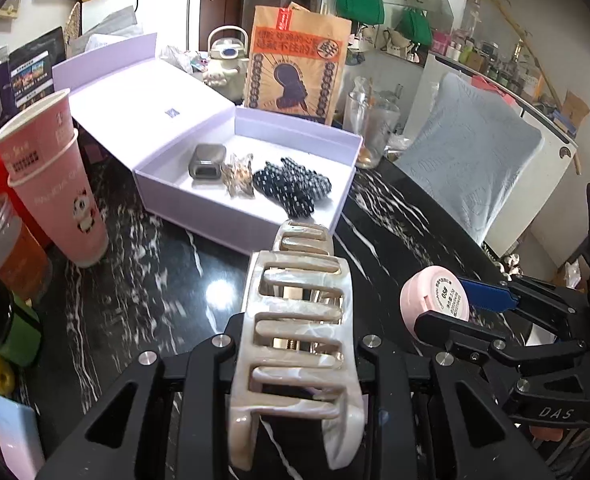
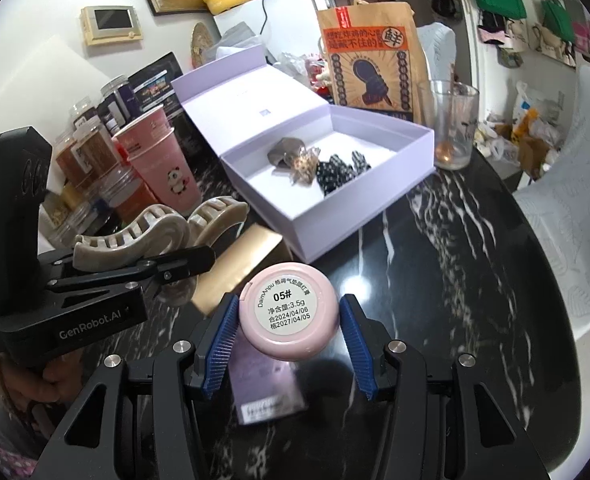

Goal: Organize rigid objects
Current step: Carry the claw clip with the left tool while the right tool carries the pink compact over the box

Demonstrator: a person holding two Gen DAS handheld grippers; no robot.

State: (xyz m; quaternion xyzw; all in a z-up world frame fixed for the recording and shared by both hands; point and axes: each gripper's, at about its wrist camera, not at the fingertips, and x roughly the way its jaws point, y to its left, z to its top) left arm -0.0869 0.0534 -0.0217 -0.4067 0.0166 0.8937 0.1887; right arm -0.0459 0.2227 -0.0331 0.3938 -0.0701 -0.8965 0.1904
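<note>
Black marble with white veining forms the cluttered tabletop [image 2: 475, 240], on which a lilac gift box [image 1: 199, 200] stands open with its lid folded back. Three items are already laid in the box's tray: a small grey case [image 1: 207, 161], a translucent amber hair clip [image 1: 237, 175] just beside it, and a black beaded hair piece [image 1: 293, 186] next to that. Stacked pink paper cups [image 1: 59, 184] are seen to the box's left, and a printed paper bag [image 1: 297, 64] stands behind it.

A large cream marbled claw clip [image 1: 299, 344] is clamped in the left gripper [image 1: 295, 360], whose jaws are drawn fully narrow on it. A round pink cosmetic compact [image 2: 289, 312], label upward, is held between the blue pads [image 2: 219, 340] of the right gripper [image 2: 289, 328] at a middling width. Both items are carried above the table, short of the box's near wall.

The step in hand is judged to be the carrying of both pieces to the box. Next, each would need to be brought over the near wall, lowered into the free tray space to the right of and in front of the beaded piece, and released without the items already laid there being disturbed.
</note>
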